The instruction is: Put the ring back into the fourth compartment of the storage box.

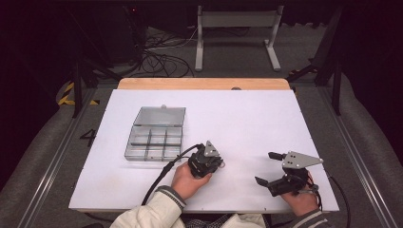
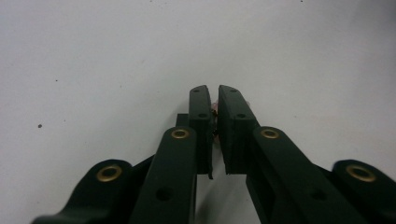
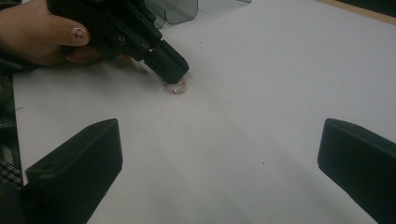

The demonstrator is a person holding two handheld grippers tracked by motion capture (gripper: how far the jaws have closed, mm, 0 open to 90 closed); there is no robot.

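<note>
A small pinkish ring-like piece [image 3: 175, 87] lies on the white table [image 1: 247, 123], right under the tip of my left gripper [image 3: 172, 71]. That gripper [image 1: 219, 164] points steeply down at the table in front of the person's left hand [image 1: 185, 180]. In the left gripper view its jaws [image 2: 214, 88] stand almost together, with a sliver of the pink piece [image 2: 215, 110] pinched in the narrow gap. My right gripper [image 1: 266, 168] rests low at the front right, jaws [image 3: 222, 135] spread wide with nothing between them, facing the left gripper.
A clear plastic compartment box [image 1: 154, 142] with its lid [image 1: 160, 116] folded back sits left of centre; its edge [image 3: 180, 11] shows beyond the left hand. A wooden strip [image 1: 204, 84] borders the far edge. Cables trail off the front.
</note>
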